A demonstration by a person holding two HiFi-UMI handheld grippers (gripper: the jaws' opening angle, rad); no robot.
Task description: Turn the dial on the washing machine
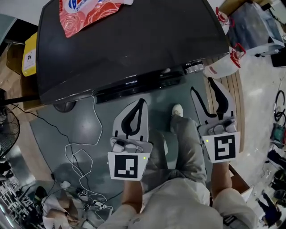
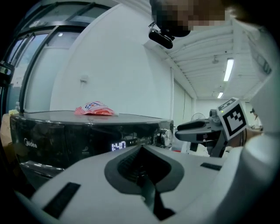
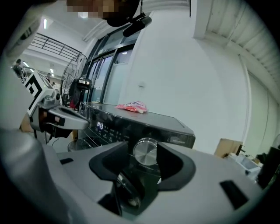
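The black washing machine (image 1: 134, 40) fills the top of the head view, with its silver dial (image 1: 194, 68) at the right end of the front panel. My right gripper (image 1: 202, 86) is open just in front of and slightly below the dial. In the right gripper view the dial (image 3: 145, 153) shows in the gap between the two jaws, beyond their tips and untouched. My left gripper (image 1: 141, 103) is shut and empty, lower and to the left, in front of the panel. In the left gripper view the lit display (image 2: 118, 145) and the dial (image 2: 165, 137) sit above its closed jaws.
A red and white packet (image 1: 85, 11) lies on the machine's top. White bags with red handles (image 1: 223, 67) stand right of the dial, above a wooden slatted surface (image 1: 234, 89). Cables (image 1: 76, 161) trail over the floor at the left, near a fan (image 1: 6, 129). A person's shoe (image 1: 177, 109) rests between the grippers.
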